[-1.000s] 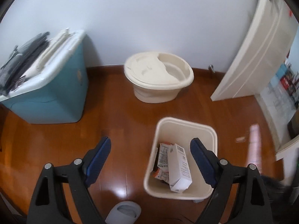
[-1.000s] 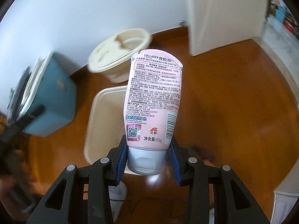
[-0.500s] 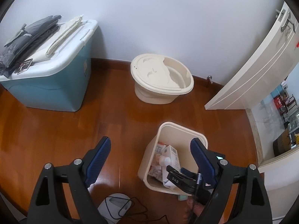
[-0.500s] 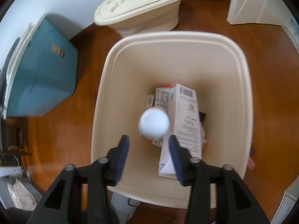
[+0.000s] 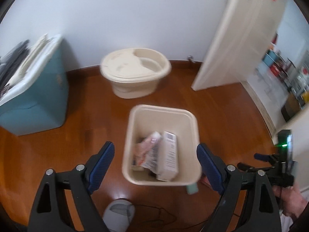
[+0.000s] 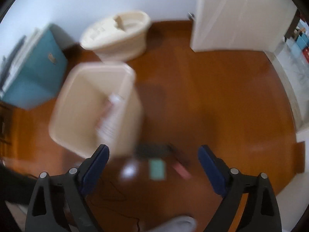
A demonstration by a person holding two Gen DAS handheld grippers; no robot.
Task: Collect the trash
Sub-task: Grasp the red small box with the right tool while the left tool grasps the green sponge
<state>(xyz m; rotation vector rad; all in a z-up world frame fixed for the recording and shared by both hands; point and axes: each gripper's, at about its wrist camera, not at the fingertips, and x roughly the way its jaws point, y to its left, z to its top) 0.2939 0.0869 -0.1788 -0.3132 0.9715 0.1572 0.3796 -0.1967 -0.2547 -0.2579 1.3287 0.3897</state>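
Note:
A cream bin (image 5: 162, 108) stands on the wooden floor, and a pink tube (image 5: 148, 148) and a white carton (image 5: 168, 154) lie inside it. My left gripper (image 5: 154, 147) hovers above the bin, open and empty. My right gripper (image 6: 153, 148) is over the floor to the right of the bin (image 6: 81, 96), its jaws opening with nothing between them. Below it, blurred, lie a teal item (image 6: 157, 169), a pink item (image 6: 180, 169) and a dark flat item (image 6: 152, 148). In the left wrist view a hand (image 5: 291, 199) holds that gripper at the right edge.
A teal storage box (image 5: 34, 100) with a white lid stands at the left. A cream lidded tub (image 5: 135, 77) sits by the back wall. A white door (image 5: 231, 38) stands ajar at the right. A grey slipper (image 5: 118, 212) and a thin cable (image 5: 154, 210) are on the near floor.
My right gripper carried the pink tube over the bin, let it drop in, opened wide and swung away to the bin's right. My left gripper stayed open and shifted a little.

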